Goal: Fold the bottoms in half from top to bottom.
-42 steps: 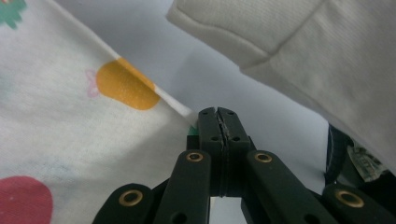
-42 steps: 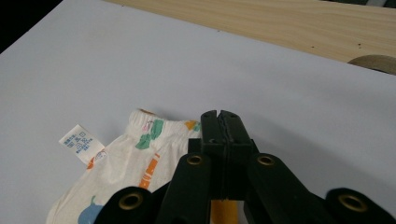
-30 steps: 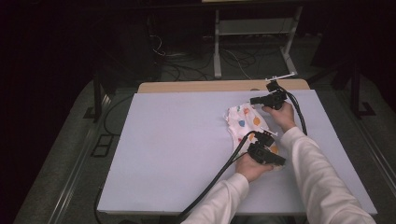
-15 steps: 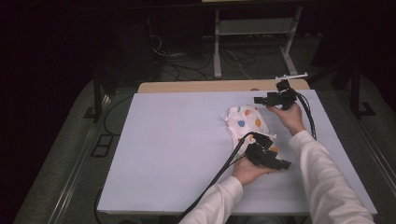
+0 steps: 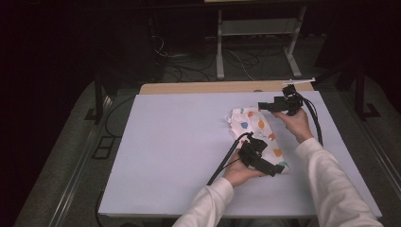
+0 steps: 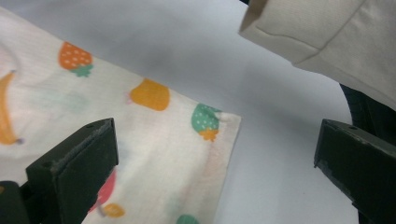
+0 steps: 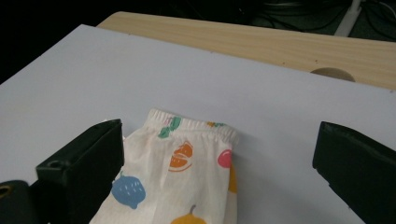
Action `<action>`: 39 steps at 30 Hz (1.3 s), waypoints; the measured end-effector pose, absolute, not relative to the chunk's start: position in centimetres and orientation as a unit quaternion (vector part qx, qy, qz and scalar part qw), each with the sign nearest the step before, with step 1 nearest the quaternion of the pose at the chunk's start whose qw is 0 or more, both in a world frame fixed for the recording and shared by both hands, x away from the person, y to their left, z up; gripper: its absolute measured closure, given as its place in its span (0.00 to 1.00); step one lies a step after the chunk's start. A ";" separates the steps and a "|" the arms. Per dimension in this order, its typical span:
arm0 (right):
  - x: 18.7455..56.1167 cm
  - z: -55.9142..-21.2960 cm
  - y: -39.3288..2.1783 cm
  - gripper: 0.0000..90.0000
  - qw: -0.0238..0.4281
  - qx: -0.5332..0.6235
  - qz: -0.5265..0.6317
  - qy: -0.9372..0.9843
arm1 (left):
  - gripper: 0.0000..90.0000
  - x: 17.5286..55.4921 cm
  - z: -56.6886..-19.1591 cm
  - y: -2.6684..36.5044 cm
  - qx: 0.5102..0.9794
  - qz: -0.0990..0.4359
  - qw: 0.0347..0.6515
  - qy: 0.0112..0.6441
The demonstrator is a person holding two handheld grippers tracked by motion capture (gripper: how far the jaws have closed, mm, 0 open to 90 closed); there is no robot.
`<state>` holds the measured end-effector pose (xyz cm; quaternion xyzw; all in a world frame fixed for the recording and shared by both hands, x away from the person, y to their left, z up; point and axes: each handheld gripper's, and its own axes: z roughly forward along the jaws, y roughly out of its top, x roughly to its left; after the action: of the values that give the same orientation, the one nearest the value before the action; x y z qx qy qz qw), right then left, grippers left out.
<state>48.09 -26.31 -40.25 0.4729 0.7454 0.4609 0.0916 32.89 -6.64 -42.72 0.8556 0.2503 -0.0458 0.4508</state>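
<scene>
High view: fruit-print cloth [image 5: 259, 137] lies flat on the white bench [image 5: 179, 142], folded into a long narrow strip, running from the left tool [image 5: 274, 171] up toward the right tool [image 5: 261, 105].

Left tool: released, jaws wide, they have just been opening. Nothing pinched. It sits at the near end of the cloth, over its corner. Left gripper view: cloth corner [image 6: 140, 140] lies below and between the jaws, nearer the left jaw, with bare bench under the right jaw. The pads are off the fabric. A cream sleeve [image 6: 327, 42] crosses the top right, beyond the jaws.

Right tool: also released, jaws wide and just been opening, nothing between the pads. In the high view it hangs just past the far end of the cloth, off to the side, clear of the fabric. Right gripper view: the elastic hem end of the cloth [image 7: 187, 154] lies ahead of and below the tool, closer to the left jaw, flat on the bench. The wooden bench edge [image 7: 280, 42] runs further out past it.
</scene>
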 end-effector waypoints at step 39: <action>46.4 -39.3 -26.1 0.00 0.077 0.445 0.449 0.771 | 0.00 38.0 -38.0 3.1 0.852 0.050 0.440 0.278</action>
<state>46.40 -26.12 -39.35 0.4451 0.7707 0.4495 0.0767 37.98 3.12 -37.99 0.8524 0.2777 0.0496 0.4402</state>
